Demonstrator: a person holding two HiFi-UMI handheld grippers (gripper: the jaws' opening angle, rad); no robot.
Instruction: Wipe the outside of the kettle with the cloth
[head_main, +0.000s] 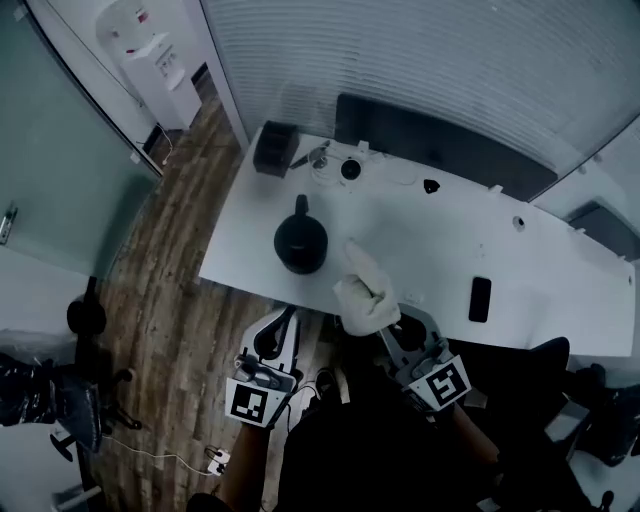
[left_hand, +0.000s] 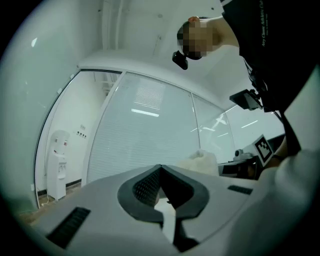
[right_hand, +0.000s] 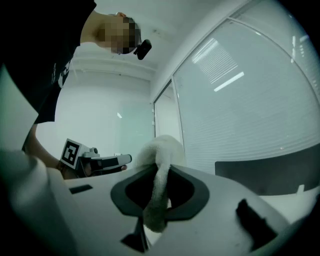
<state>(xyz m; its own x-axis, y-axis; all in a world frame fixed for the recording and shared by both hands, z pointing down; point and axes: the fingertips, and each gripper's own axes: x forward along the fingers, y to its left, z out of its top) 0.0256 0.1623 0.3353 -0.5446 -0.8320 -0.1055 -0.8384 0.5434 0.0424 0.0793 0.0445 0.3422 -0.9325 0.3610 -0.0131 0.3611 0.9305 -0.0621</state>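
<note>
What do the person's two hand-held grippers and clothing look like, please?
The left hand-held gripper and right hand-held gripper each have a light grey body, black curved jaws and a cube with black-and-white square markers. The person wears a black short-sleeved top.

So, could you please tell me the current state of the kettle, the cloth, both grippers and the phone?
kettle: upright on the table, not gripped.
right gripper: shut on the cloth.
cloth: bunched, pinched between the right gripper's jaws.
left gripper: shut, nothing between its jaws.
phone: lying flat on the table, screen dark.
</note>
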